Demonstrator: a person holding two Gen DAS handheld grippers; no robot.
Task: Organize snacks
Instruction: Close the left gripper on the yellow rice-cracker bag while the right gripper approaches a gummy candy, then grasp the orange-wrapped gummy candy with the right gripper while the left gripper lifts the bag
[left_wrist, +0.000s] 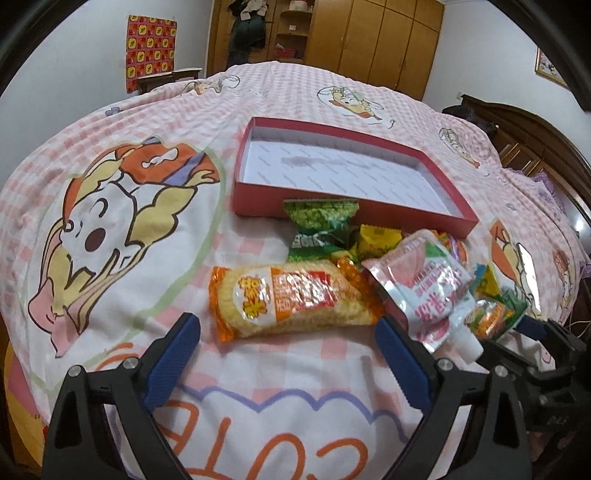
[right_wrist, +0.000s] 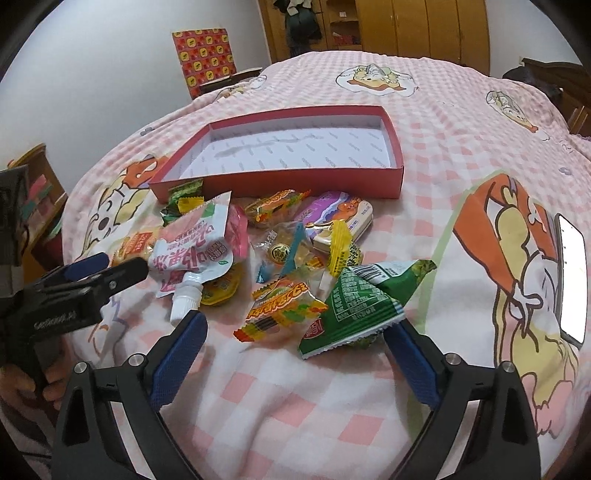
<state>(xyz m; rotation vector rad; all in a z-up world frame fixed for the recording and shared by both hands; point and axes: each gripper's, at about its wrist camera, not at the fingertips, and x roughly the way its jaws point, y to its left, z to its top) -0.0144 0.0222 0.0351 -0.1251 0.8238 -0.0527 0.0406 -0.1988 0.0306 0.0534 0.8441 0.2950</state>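
An empty red shallow box (left_wrist: 255, 205) (right_wrist: 295, 181) lies on the bed, with the snack pile right in front of it. My left gripper (left_wrist: 288, 328) is open, its blue fingers either side of the near edge of an orange cracker packet (left_wrist: 291, 299). A pink spouted pouch (left_wrist: 432, 284) (right_wrist: 199, 240) lies to the right of that packet, and a green packet (left_wrist: 319, 218) leans on the box wall. My right gripper (right_wrist: 297, 325) is open and low over the sheet. A green triangular packet (right_wrist: 362, 299) and an orange candy packet (right_wrist: 280, 310) lie just ahead of its fingers.
A pink checked cartoon bedsheet (right_wrist: 424, 155) covers the bed. A purple tin (right_wrist: 336, 214) and several small sweets sit mid-pile. A phone (right_wrist: 572, 277) lies face up at the far right. A wooden wardrobe (left_wrist: 369, 37) and a dark headboard (left_wrist: 524, 129) stand behind.
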